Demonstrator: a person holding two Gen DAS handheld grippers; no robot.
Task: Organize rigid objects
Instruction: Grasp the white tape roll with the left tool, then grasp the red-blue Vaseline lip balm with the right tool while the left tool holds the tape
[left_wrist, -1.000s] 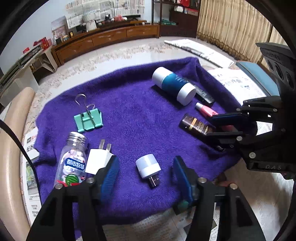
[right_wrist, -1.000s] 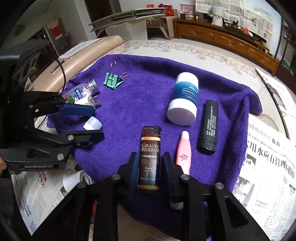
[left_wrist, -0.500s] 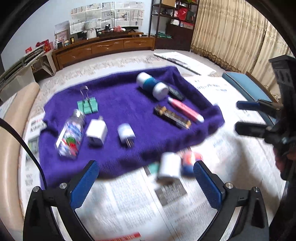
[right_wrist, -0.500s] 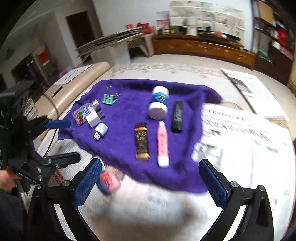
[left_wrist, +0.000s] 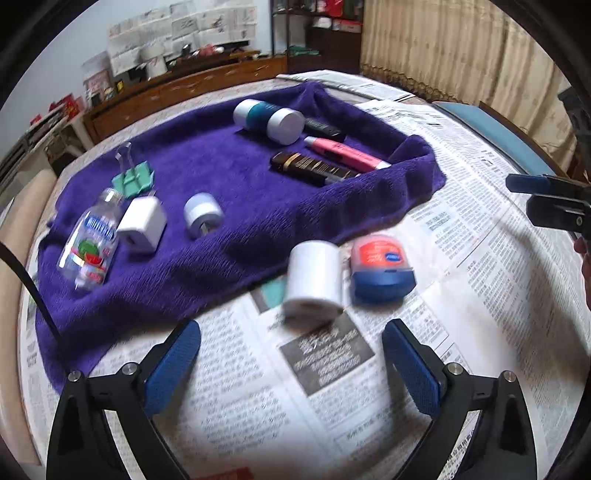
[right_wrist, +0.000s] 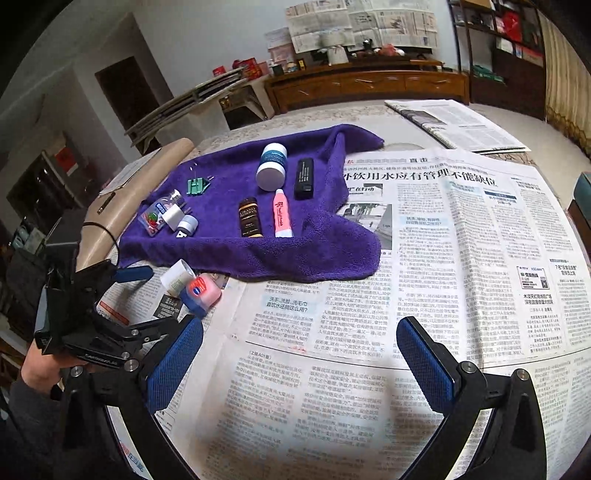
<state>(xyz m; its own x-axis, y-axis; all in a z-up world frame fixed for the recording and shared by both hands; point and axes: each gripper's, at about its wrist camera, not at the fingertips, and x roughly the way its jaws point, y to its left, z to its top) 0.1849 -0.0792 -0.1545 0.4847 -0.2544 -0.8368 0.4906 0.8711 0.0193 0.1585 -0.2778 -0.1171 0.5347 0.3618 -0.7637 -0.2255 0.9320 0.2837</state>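
I read the left gripper (left_wrist: 291, 363) as nearly at full spread, jaws easing inward, with nothing between the blue pads (left_wrist: 171, 363); only newspaper (left_wrist: 332, 406) lies under the gap. Just ahead of the fingers, a white cylinder (left_wrist: 314, 280) lies on the newspaper, and a red-lidded blue jar (left_wrist: 382, 267) sits just beside it on its right. Neither touches a pad.

I read the right gripper (right_wrist: 299, 363) as fully spread and empty; its pads (right_wrist: 426, 363) frame bare newspaper. From this view the white cylinder and jar lie to the left of the fingers, near the left gripper, which a hand (right_wrist: 40, 369) holds.

Beyond both objects lies the purple towel (left_wrist: 240, 206). On its near left side, a clear candy bottle (left_wrist: 90, 245), a white plug adapter (left_wrist: 142, 223) and a small white USB light (left_wrist: 203, 214) lie in a row, with a green binder clip (left_wrist: 133, 179) behind them. On its far right side, a brown tube (left_wrist: 310, 168), a pink tube (left_wrist: 345, 153), a black bar (left_wrist: 323, 127) and a white-and-teal canister (left_wrist: 269, 120) lie close together.
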